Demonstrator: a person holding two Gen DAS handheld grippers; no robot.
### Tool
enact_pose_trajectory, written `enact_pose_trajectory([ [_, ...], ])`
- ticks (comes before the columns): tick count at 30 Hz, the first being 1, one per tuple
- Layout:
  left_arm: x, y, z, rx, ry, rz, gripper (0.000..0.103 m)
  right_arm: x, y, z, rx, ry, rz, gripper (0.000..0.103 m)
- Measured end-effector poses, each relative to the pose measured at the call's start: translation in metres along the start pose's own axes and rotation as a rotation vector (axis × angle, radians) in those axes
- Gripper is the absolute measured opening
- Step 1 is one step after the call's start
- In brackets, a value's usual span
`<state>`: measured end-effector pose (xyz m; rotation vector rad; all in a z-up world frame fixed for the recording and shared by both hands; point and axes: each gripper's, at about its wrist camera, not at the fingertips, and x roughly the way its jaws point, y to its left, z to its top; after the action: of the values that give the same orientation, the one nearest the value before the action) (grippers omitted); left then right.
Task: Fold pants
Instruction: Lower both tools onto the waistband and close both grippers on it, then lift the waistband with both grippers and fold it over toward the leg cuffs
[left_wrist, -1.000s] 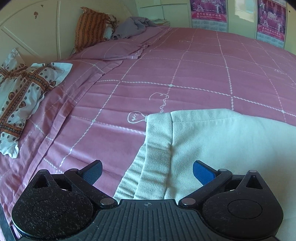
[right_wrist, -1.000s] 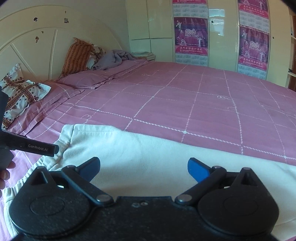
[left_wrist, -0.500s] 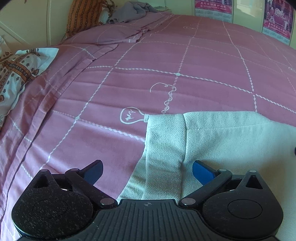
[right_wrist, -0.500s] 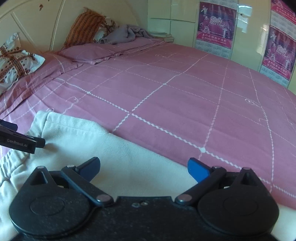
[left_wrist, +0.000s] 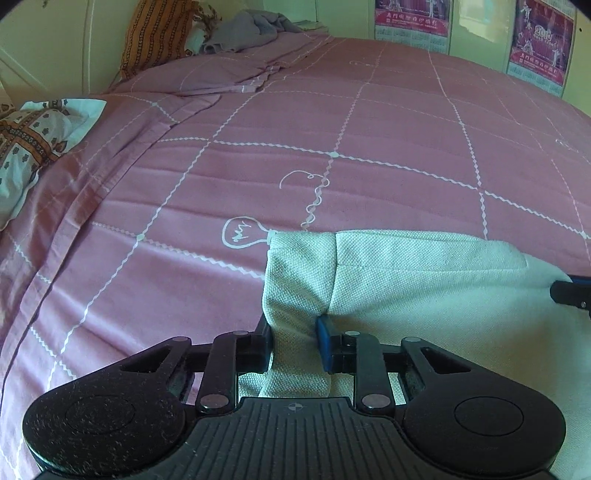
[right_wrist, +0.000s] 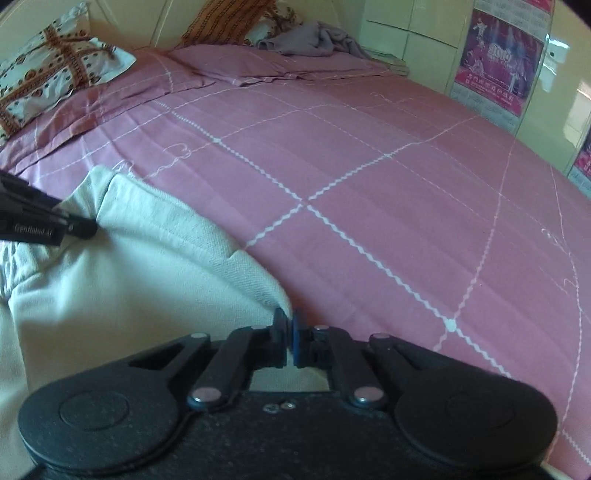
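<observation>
Pants (left_wrist: 424, 291), pale and soft, sit in both my tongs. My left gripper (left_wrist: 295, 345) is closing on a bunched edge. My right gripper (right_wrist: 289, 338) pinches another edge tight. They lie on the pink bedspread (left_wrist: 258, 147).

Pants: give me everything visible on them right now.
The pants are off-white, a coarse textured weave, lying mostly flat on the pink bedspread. A stitched band with a seam runs along the end at the left. The left gripper is closing, pads pressing a bunched fold of that band. The right gripper is shut on the far-edge corner, pulling it to a point.
</observation>
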<state>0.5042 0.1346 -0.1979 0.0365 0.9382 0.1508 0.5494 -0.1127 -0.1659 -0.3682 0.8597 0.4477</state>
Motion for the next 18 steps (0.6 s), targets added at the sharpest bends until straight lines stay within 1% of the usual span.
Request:
enact_pose_trajectory([
  [1, -0.006, 0.001, 0.000, -0.004, -0.006, -0.001, 0.022, -0.008, 0.001, -0.002, 0.017, -0.010, 0.010, 0.003],
  [4, -0.032, 0.008, -0.003, -0.018, -0.043, -0.019, 0.020, -0.041, 0.006, -0.009, 0.059, -0.076, 0.028, 0.003],
  [6, -0.057, 0.017, -0.009, -0.038, -0.068, -0.051, 0.018, -0.075, 0.018, -0.018, 0.057, -0.126, 0.043, 0.003],
  [8, -0.082, 0.028, -0.020, -0.047, -0.085, -0.086, 0.018, -0.110, 0.031, -0.030, 0.049, -0.165, 0.062, 0.003],
  [10, -0.107, 0.037, -0.039, -0.047, -0.087, -0.118, 0.017, -0.140, 0.048, -0.048, 0.043, -0.185, 0.081, 0.003],
  [12, -0.130, 0.044, -0.065, -0.035, -0.084, -0.136, 0.017, -0.166, 0.067, -0.073, 0.053, -0.188, 0.104, 0.003],
  [14, -0.143, 0.050, -0.093, -0.028, -0.066, -0.136, 0.017, -0.182, 0.084, -0.102, 0.111, -0.173, 0.135, 0.003],
  [16, -0.147, 0.055, -0.120, -0.035, -0.026, -0.134, 0.017, -0.184, 0.102, -0.129, 0.156, -0.143, 0.146, 0.003],
  [18, -0.145, 0.060, -0.144, -0.055, 0.025, -0.128, 0.018, -0.175, 0.119, -0.153, 0.223, -0.095, 0.155, 0.003],
])
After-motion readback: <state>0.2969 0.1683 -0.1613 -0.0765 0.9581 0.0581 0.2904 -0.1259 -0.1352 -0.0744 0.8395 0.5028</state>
